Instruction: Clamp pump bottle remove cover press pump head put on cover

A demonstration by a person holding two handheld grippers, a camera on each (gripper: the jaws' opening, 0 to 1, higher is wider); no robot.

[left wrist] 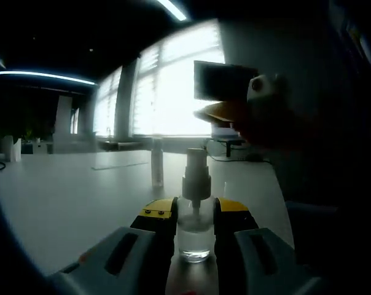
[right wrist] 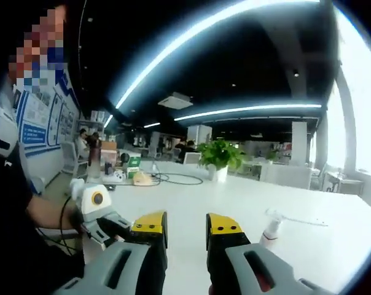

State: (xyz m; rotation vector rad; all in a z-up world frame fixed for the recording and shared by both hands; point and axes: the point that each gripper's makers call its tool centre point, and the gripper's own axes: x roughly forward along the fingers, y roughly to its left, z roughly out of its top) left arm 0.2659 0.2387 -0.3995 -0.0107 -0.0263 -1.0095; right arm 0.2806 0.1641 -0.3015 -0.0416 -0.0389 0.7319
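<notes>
In the left gripper view, a small clear pump bottle (left wrist: 195, 230) stands on the white table (left wrist: 81, 196), and my left gripper (left wrist: 195, 218) is shut on its body. Its grey pump head (left wrist: 196, 169) is bare and rises above the jaws. The clear cover (left wrist: 156, 163) stands upright on the table behind the bottle, a little to the left. My right gripper (left wrist: 234, 104) hangs dark against the window, above and to the right of the pump head. In the right gripper view, my right gripper (right wrist: 187, 230) is open with nothing between its jaws. The left gripper (right wrist: 102, 215) shows at the left in a person's hand.
A small pale bottle-like piece (right wrist: 271, 230) stands on the table to the right of my jaws. Farther back are a potted plant (right wrist: 219, 157), boxes and cables (right wrist: 136, 175). Bright windows (left wrist: 173, 92) lie beyond the table's far edge.
</notes>
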